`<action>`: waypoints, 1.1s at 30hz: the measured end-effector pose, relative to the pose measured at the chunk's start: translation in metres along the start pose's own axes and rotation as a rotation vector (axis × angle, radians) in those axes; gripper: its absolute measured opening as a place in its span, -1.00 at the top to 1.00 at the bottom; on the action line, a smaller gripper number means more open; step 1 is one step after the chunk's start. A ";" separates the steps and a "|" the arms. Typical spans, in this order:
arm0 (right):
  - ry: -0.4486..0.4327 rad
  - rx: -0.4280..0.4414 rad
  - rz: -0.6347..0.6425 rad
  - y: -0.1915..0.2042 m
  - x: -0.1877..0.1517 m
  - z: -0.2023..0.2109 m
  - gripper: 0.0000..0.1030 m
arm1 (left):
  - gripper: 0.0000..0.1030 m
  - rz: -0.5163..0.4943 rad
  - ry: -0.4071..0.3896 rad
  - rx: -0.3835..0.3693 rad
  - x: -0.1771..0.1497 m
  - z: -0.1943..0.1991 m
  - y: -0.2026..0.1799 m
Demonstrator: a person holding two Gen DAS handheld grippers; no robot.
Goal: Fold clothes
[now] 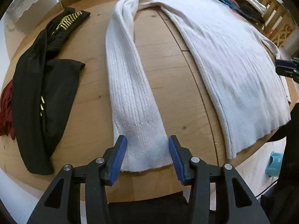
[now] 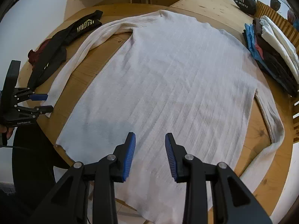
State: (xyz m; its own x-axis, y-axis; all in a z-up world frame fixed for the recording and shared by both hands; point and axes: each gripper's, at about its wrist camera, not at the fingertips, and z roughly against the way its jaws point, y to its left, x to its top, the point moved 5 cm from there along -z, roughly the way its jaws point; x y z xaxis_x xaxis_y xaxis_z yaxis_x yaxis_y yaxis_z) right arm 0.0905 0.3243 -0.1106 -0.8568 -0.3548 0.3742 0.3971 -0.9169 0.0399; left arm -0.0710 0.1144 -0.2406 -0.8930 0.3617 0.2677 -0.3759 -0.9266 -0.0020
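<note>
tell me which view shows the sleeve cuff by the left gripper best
The left wrist view: the cuff lies flat between the open left gripper fingers, its edge sharp. The right wrist view shows that cuff only small at the left edge, partly behind the gripper.

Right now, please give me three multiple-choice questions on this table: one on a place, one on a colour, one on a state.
1. Where does the folded pile lie?
A. right of the sweater
B. on the sweater
C. on the floor

2. What colour is the sweater?
A. red
B. white
C. green

3. How does the left gripper stand?
A. clamped on the black garment
B. open over the sleeve's cuff
C. shut on the hem

Answers: 1 A, the pile sits at the table's right edge; 2 B, pale ribbed knit; 3 B, the pads stand apart beside the sleeve.
</note>
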 end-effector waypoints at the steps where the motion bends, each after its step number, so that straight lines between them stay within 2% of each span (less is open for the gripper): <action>1: 0.003 0.002 -0.001 0.001 0.001 -0.002 0.37 | 0.21 -0.013 -0.003 0.003 0.000 0.000 -0.001; 2: 0.006 0.005 -0.001 0.003 0.001 -0.004 0.37 | 0.29 -0.014 -0.006 -0.006 0.001 0.000 -0.001; 4: 0.013 0.013 0.000 0.008 0.000 -0.007 0.37 | 0.86 -0.005 -0.010 -0.030 0.003 0.001 0.001; 6: 0.020 0.030 0.005 0.016 -0.001 -0.010 0.37 | 0.87 0.067 -0.016 -0.116 0.005 0.005 0.011; 11: 0.046 0.056 0.059 0.045 -0.003 -0.033 0.37 | 0.87 0.298 -0.093 -0.320 0.011 0.029 0.055; 12: 0.060 0.057 0.071 0.049 -0.005 -0.039 0.37 | 0.87 0.336 -0.116 -0.323 0.010 0.038 0.068; 13: 0.076 0.055 0.080 0.052 -0.008 -0.043 0.37 | 0.86 0.370 -0.143 -0.310 0.009 0.048 0.084; 14: 0.090 0.053 0.086 0.053 -0.011 -0.047 0.37 | 0.84 0.424 -0.168 -0.242 0.002 0.055 0.108; 17: 0.121 0.048 0.098 0.054 -0.018 -0.053 0.37 | 0.45 0.544 -0.146 0.082 -0.007 0.057 0.190; 19: 0.131 0.043 0.103 0.054 -0.020 -0.054 0.37 | 0.40 0.579 -0.130 0.178 -0.020 0.064 0.225; 20: 0.128 0.042 0.102 0.055 -0.019 -0.053 0.37 | 0.40 0.589 -0.131 0.168 -0.022 0.067 0.235; 23: 0.104 0.079 0.113 0.069 -0.009 -0.047 0.37 | 0.34 0.549 -0.156 0.107 -0.023 0.082 0.215; 27: 0.093 0.105 0.176 0.098 0.003 -0.048 0.36 | 0.30 0.396 -0.163 -0.006 0.002 0.081 0.166; 29: 0.089 0.114 0.197 0.108 0.006 -0.048 0.36 | 0.29 0.314 -0.145 -0.014 0.015 0.067 0.148; 33: 0.089 0.135 0.193 0.113 0.010 -0.048 0.33 | 0.28 0.186 -0.087 0.020 0.028 0.035 0.125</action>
State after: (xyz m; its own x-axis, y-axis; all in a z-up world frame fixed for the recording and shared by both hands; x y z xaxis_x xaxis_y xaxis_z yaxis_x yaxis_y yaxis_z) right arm 0.1115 0.2081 -0.1465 -0.7841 -0.5412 0.3038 0.5913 -0.8001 0.1010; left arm -0.1344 0.0046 -0.1999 -0.9215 0.1751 0.3467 -0.2010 -0.9788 -0.0401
